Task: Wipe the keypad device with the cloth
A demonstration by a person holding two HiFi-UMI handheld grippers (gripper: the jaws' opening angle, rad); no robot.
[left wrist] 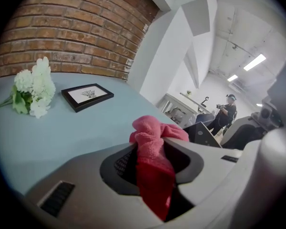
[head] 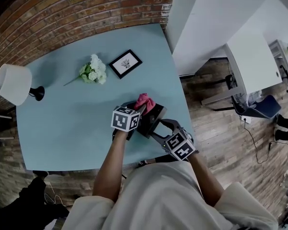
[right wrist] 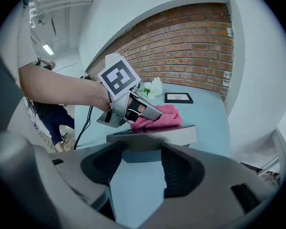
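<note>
Left gripper (left wrist: 153,151) clamped on cloth (left wrist: 152,132) atop keypad device (right wrist: 152,135); right gripper (right wrist: 140,151) open, seemingly only bracing it, so wiping could slide it across desk (head: 77,123).

The pink terry cloth (left wrist: 150,132) pinched in the left tongs (left wrist: 155,149) is soft, nappy and matt. Both tongs look like smooth grey moulded plastic with a dull sheen, and their inner pads are dark and ribbed. Across the parted tips of the right tongs (right wrist: 140,159), the dark grey slab-shaped keypad device (right wrist: 157,135) looks like hard matt plastic. Under both tongs the pale blue bench (head: 77,123) is smooth and matt. Beyond the left tongs, the red brick wall (left wrist: 62,37) is rough and the black rectangular picture frame (left wrist: 87,96) is faintly glossy. Right of the right tongs, the brown plank floor (head: 221,143) shows wood grain.
</note>
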